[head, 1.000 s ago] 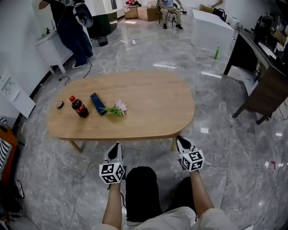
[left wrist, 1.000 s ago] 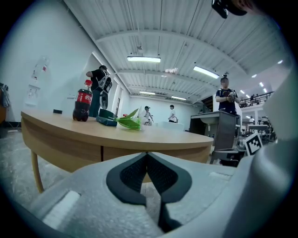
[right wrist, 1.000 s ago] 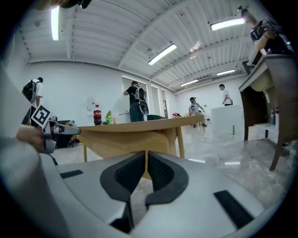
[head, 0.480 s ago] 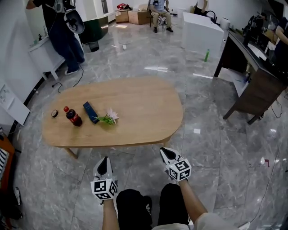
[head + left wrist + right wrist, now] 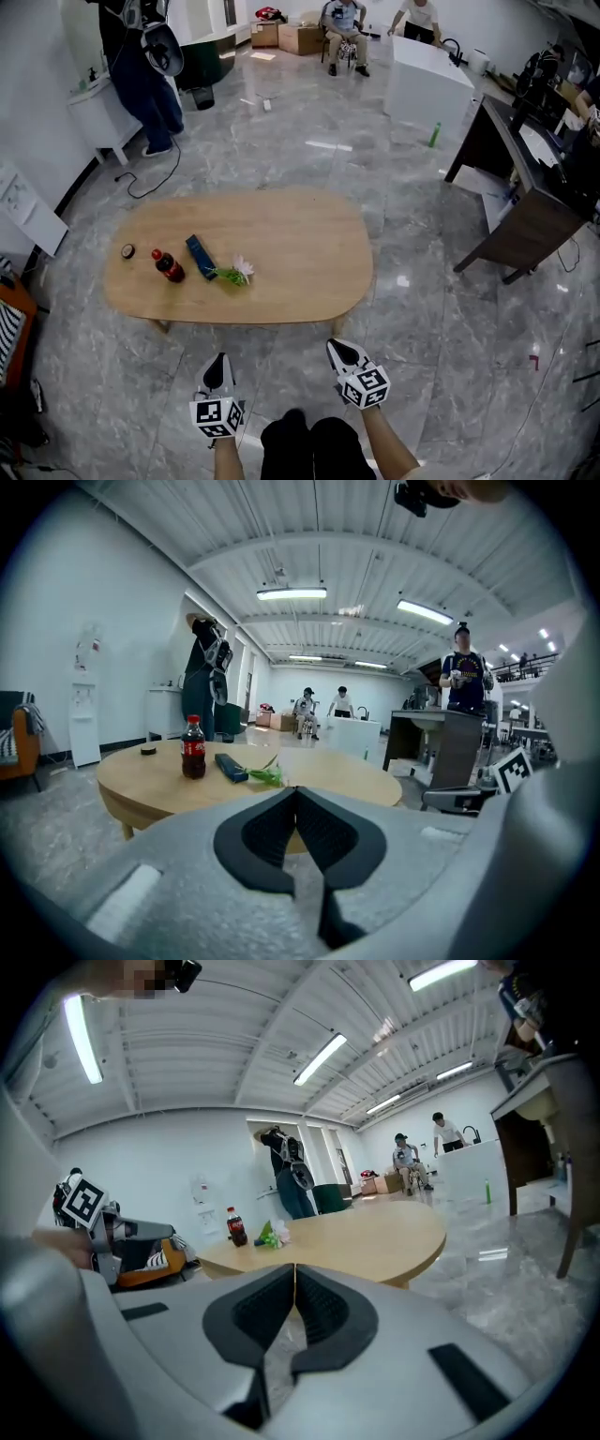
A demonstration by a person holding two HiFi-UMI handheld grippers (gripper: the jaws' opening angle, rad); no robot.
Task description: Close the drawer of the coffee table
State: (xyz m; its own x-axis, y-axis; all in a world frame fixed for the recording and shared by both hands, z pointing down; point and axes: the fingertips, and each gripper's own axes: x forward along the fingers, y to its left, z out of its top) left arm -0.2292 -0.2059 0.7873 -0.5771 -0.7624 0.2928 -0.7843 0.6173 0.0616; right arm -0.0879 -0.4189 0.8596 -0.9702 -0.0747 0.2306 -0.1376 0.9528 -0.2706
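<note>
The oval wooden coffee table (image 5: 291, 239) stands on the marble floor, and no drawer front shows in any view. My left gripper (image 5: 217, 360) and right gripper (image 5: 336, 348) hang side by side above the floor, a short way off the table's near edge and touching nothing. The left gripper view has its dark pads (image 5: 272, 832) pressed together, with the table (image 5: 159, 787) ahead. My right gripper (image 5: 294, 1268) is just closing, pads meeting on nothing, the table (image 5: 375, 1232) beyond it.
A cola bottle (image 5: 169, 266), a blue box (image 5: 201, 257), a flower (image 5: 236, 271) and a small dark disc (image 5: 127, 250) lie at the table's left end. A person (image 5: 141, 66) stands far left, and a dark desk (image 5: 525, 197) is at the right.
Both grippers have risen and drawn back from the table's near edge, where they were a second ago. The table now sits farther off in the head view.
</note>
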